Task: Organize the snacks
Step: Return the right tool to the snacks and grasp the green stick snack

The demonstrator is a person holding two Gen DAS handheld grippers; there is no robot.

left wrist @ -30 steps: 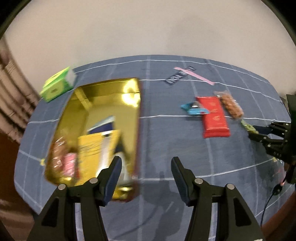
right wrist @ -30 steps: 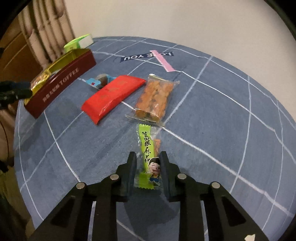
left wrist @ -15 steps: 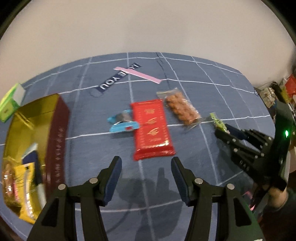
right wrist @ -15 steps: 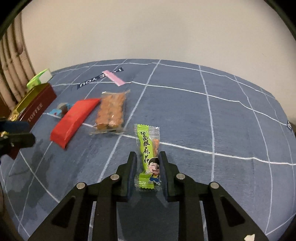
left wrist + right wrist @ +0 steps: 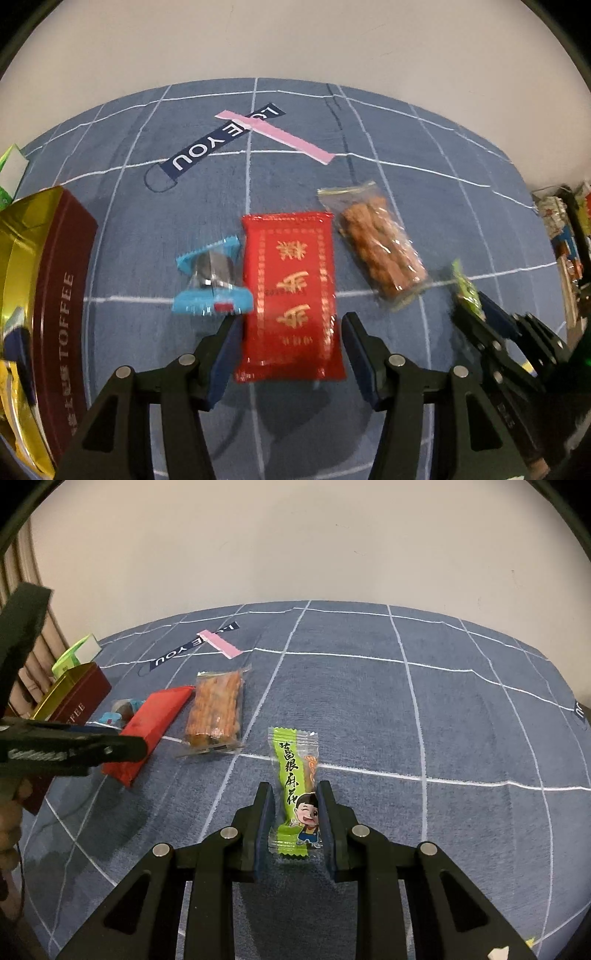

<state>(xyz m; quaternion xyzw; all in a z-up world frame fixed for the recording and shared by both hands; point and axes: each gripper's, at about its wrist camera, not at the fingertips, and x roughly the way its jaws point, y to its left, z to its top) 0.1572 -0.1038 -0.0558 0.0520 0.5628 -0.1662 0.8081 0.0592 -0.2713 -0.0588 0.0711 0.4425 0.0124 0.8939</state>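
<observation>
Green snack packet (image 5: 297, 794) is clamped by right gripper (image 5: 295, 814); red packet (image 5: 291, 291) is straddled by parted left gripper (image 5: 291, 345), closure required next.

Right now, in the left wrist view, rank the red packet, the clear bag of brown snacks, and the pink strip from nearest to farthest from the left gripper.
1. Red packet: nearest, its near end lying between the fingers of the left gripper.
2. Clear bag: farther out, to the right of the red packet.
3. Pink strip: farthest, near the back of the blue cloth, lying across the "LOVE YOU" label.
</observation>
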